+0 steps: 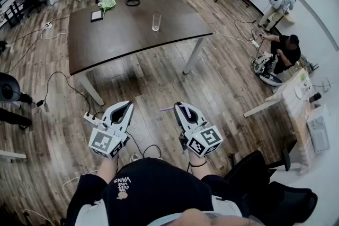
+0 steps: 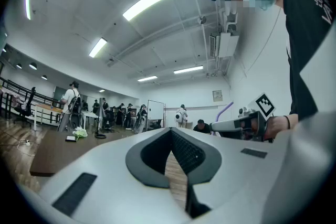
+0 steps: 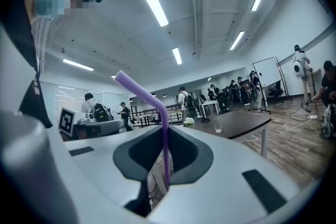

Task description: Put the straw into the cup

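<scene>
Wood flooring fills this big open room, with other people busy at desks along the far wall and one crouched by equipment on the right. Well out on the far side stands a dark table, and most of its top is bare. The person stands near, well apart from that table, with both tools held level at waist height.

The left gripper has its jaws drawn together with nothing between them, and its own view shows only a sliver of floor through the gap. The right gripper is pinched narrow on the purple straw. In the right gripper view the straw rises from between the pads and bends over to the left at its top.

The cup, a clear glass, stands upright and alone near the right end of the table, small in the distance.

To my eye the straw is picked up and the carry is the step in hand. Next the person has to close the distance to the table, bring the straw's lower end over the glass's mouth, lower it inside and only then let the pads part. The free tool could steady the glass if it threatens to tip.
</scene>
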The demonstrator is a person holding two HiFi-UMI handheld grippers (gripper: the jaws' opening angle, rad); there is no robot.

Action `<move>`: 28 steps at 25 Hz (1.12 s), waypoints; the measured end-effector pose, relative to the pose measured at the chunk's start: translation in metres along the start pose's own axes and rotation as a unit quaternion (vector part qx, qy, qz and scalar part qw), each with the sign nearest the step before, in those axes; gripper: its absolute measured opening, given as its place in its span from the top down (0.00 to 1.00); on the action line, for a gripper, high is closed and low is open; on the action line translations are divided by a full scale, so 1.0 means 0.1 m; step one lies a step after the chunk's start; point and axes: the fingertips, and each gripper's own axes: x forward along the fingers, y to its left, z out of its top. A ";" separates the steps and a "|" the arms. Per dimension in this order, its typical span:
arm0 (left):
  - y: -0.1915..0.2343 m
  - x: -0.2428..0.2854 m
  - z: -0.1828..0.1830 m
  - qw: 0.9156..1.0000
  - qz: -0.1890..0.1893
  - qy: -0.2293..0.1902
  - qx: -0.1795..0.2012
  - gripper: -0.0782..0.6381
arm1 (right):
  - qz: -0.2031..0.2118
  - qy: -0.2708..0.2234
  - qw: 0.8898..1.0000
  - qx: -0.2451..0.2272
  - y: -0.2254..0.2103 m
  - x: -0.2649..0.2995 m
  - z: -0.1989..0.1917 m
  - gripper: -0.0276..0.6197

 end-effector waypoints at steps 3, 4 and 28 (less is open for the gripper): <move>0.00 -0.04 0.00 1.000 -0.002 -0.001 0.002 0.88 | 0.000 -0.002 1.000 -0.001 0.04 0.00 0.00 0.90; 0.00 -0.04 0.00 1.000 -0.003 -0.001 0.002 0.88 | 0.000 -0.003 1.000 0.000 0.05 0.00 0.00 0.90; 0.47 -0.34 -0.17 0.999 -0.034 0.001 -0.015 0.88 | -0.026 -0.013 1.000 0.008 0.43 0.36 -0.06 0.89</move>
